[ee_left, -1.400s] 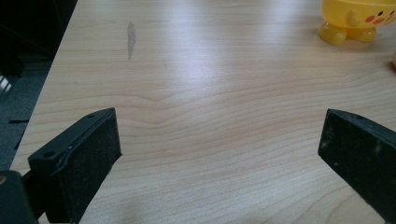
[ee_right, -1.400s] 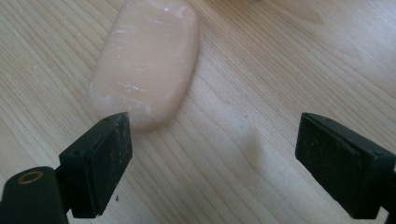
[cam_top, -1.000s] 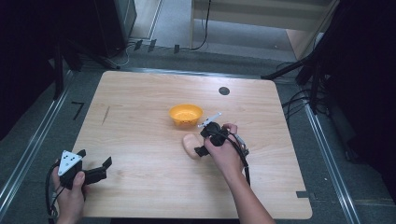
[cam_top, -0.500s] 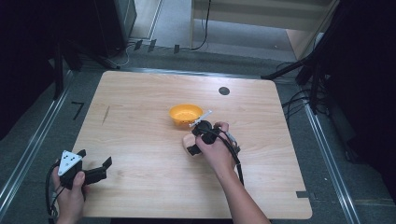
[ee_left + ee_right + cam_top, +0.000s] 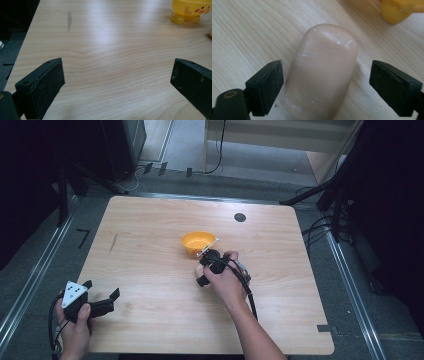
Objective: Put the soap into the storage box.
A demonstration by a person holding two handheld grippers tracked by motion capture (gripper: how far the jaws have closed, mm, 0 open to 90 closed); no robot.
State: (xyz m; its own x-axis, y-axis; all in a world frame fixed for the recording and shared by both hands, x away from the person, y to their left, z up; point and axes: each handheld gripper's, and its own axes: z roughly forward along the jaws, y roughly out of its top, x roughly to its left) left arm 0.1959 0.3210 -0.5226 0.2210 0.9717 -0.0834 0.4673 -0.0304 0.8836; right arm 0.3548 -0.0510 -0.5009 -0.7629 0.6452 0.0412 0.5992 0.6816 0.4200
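Note:
A pale beige soap-shaped bar [image 5: 322, 62] lies flat on the wooden table [image 5: 150, 245], just in front of a yellow bowl [image 5: 198, 241] with little feet and a painted face [image 5: 191, 10]. My right gripper [image 5: 327, 77] is lowered over the bar [image 5: 198, 269], one jaw on each long side. Its jaws have just been closing with the bar between them. The left pad sits close to the bar and a gap shows at the right pad [image 5: 392, 85], so it is open. My left gripper [image 5: 102, 289] rests near the table's front left corner, open with nothing between its jaws [image 5: 117, 77].
A round black grommet [image 5: 240, 217] sits in the tabletop at the back right. A dark streak [image 5: 69, 20] marks the wood at the left. Metal rails run along both sides of the table, with cables on the floor behind.
My right hand has slid left and slightly down, from beside the bowl onto the beige bar, which is now between its jaws. The left hand has stayed put.

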